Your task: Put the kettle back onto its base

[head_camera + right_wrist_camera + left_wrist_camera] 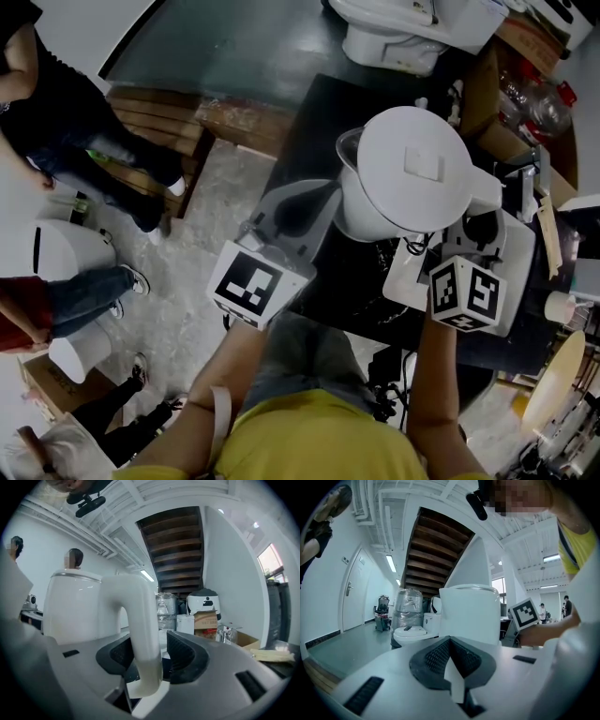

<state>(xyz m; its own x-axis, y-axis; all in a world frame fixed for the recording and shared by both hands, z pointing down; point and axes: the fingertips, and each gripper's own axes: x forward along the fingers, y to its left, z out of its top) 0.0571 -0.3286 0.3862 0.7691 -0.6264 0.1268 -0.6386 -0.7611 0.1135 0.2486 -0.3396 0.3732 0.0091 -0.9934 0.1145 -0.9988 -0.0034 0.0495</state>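
**A:** Nearest the lens was the right tool (152, 657), with its jaws standing apart and the kettle's handle (137, 620) rising between them. Was it gripping?

**B:** No, it was released. The pad on the tool's right stood clear of the handle. The handle sat close to the pad on its left, and I could not tell whether they touched.

**A:** And the kettle (412, 173) itself?

**B:** It was upright on the bench (314, 141), with its body just beyond the right tool's jaw tips. The base was hidden beneath it, so I could not tell whether it was properly seated.

**A:** The left tool (450, 657)?

**B:** That one was clenched on nothing, its jaws together. The kettle's side stood near, straight ahead of it, and I saw no contact.

**A:** So how would the step have been done well?

**B:** I judged the step to be letting go. The right tool needed to back straight out along the line of its own jaws, level and slow. The jaws had to be kept wide until the tips cleared the handle. A pad hooking the handle could have twisted or tipped the kettle. The left tool was well placed to steady the side if it rocked.
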